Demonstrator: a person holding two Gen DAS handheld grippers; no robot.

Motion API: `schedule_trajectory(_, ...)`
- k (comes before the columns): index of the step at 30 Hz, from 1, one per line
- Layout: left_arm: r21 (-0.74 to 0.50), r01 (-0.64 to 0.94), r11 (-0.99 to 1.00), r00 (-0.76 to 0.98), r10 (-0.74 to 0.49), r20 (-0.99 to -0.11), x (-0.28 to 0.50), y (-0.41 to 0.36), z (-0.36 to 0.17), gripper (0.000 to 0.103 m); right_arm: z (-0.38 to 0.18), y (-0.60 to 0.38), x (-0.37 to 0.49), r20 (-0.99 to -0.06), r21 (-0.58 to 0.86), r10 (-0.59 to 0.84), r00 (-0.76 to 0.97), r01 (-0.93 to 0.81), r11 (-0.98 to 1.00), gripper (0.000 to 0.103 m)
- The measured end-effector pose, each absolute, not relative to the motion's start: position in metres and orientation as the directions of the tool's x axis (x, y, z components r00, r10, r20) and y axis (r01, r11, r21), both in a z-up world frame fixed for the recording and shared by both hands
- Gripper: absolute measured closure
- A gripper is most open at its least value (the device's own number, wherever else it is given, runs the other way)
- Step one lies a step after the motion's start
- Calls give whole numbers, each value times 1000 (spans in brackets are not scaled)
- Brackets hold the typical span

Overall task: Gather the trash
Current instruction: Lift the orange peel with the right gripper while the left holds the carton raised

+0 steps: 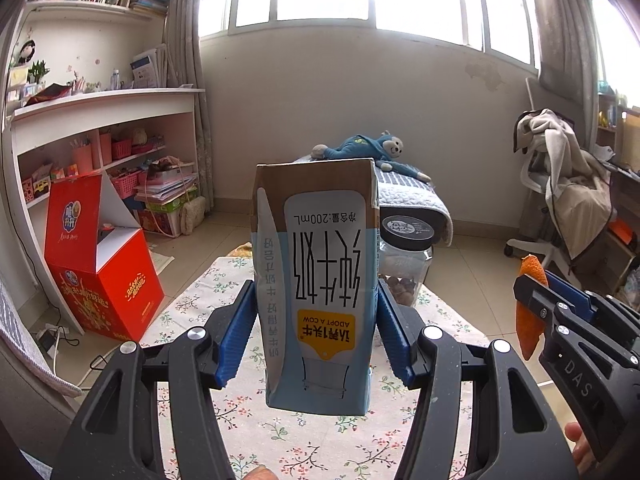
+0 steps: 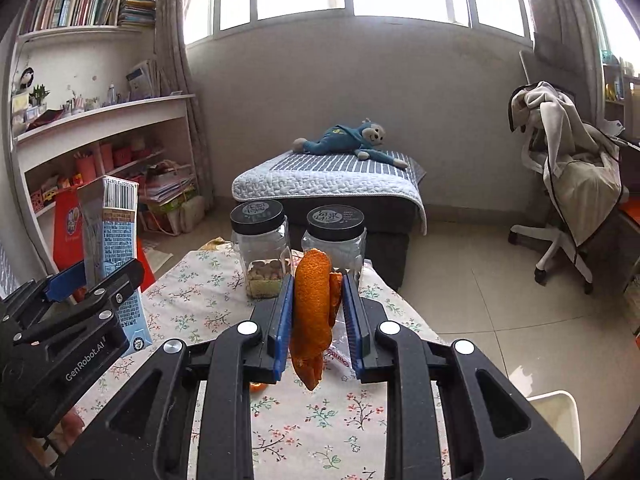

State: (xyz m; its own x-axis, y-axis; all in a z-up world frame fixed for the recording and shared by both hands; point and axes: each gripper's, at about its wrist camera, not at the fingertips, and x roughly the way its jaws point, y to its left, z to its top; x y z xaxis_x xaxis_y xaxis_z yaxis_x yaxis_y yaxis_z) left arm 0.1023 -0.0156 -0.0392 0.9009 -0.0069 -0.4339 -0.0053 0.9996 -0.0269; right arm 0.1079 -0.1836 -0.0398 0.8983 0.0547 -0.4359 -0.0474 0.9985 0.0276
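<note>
Both claws are loaded and up off the floral tablecloth (image 2: 320, 420). The left gripper (image 1: 316, 332) is clamped on the milk carton (image 1: 316, 280), whose long axis runs straight out along the fingers, print upside down: "ADOPT A COW" on the yellow badge, "200mL" above it, big Chinese characters between. The right gripper (image 2: 318, 320) pinches an orange peel (image 2: 312, 312), its length hanging downward past the pads, with a crinkled clear wrapper tucked beside it. A white bin (image 2: 560, 412) shows at the lower right, nearer the right hand, so the peel looks likelier to drop first. "GenRobot.AI" reads on the left tool's body, "DAS" on the right's. Two black-lidded jars (image 2: 260, 240) stand behind.
</note>
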Motion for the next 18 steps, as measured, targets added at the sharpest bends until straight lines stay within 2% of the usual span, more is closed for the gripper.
schedule_trajectory(7, -21, 52, 998, 905, -56, -422, 97, -48, -30, 46, -30, -209, 92, -401, 22, 6, 916, 3, 1000, 81)
schedule_trajectory(18, -14, 164, 986, 890, -154, -430, 83, -114, -26, 46, -24, -285, 59, -395, 51, -116, 911, 148, 988, 80)
